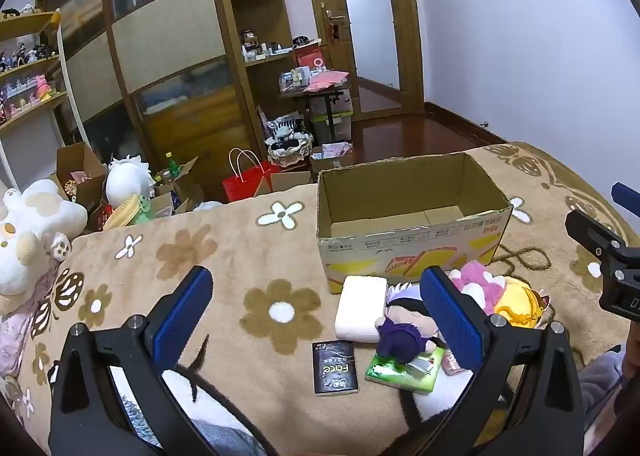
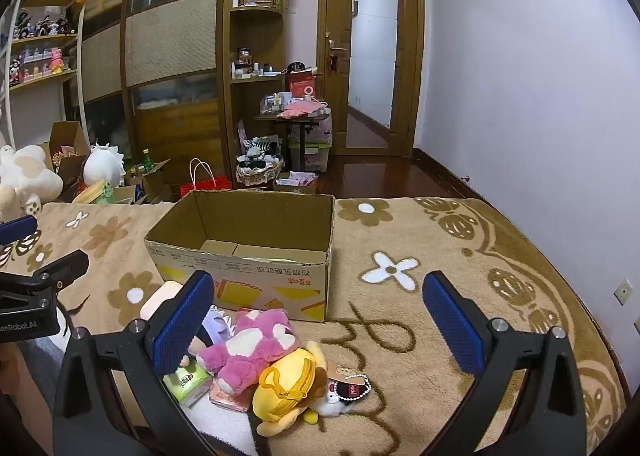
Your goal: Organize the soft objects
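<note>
Open brown cardboard box (image 2: pixel 248 252) on floral beige bed blanket (image 2: pixel 400 336) — nothing inside yet. Pink plush toy (image 2: pixel 248 348), yellow plush pouch (image 2: pixel 288 380) heaped just before it. Left tongs (image 1: pixel 320 312), right tongs (image 2: pixel 320 320) — both apart, holding nothing.

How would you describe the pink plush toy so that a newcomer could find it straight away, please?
Start at the open brown cardboard box on the beige flowered blanket. In the pile of soft things before its near wall lies the pink plush toy, against a yellow plush pouch. It alone is pink with cream patches.
</note>
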`<state>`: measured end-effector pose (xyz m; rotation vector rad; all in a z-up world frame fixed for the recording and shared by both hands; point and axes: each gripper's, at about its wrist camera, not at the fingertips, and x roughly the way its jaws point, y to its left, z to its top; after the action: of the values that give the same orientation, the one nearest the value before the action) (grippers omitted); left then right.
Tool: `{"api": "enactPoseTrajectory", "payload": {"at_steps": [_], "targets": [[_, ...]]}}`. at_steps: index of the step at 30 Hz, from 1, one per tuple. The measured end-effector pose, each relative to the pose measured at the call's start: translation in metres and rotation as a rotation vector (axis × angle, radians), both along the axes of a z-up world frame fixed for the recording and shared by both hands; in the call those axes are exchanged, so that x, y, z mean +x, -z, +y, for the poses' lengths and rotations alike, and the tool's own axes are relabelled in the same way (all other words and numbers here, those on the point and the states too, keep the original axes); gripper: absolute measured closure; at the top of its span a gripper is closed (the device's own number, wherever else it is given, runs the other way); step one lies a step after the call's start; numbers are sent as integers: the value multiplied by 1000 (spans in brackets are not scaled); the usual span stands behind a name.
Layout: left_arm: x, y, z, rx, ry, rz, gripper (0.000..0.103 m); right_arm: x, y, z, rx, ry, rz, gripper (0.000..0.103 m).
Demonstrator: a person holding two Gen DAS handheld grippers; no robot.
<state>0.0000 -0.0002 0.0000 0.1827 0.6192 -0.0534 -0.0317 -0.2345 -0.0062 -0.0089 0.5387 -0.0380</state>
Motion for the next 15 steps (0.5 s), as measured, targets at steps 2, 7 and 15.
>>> {"api": "enactPoseTrajectory", "payload": {"at_steps": [2, 7, 15], "targets": [[0, 0, 0, -1, 0, -3, 1, 0, 0, 0, 0, 1, 1, 0], [0, 0, 0, -2, 0, -1, 1, 0, 0, 0, -1, 0, 1, 0], [-1, 0, -1, 1, -1, -4, 1, 0, 0, 0, -12, 11, 0, 0]]}}
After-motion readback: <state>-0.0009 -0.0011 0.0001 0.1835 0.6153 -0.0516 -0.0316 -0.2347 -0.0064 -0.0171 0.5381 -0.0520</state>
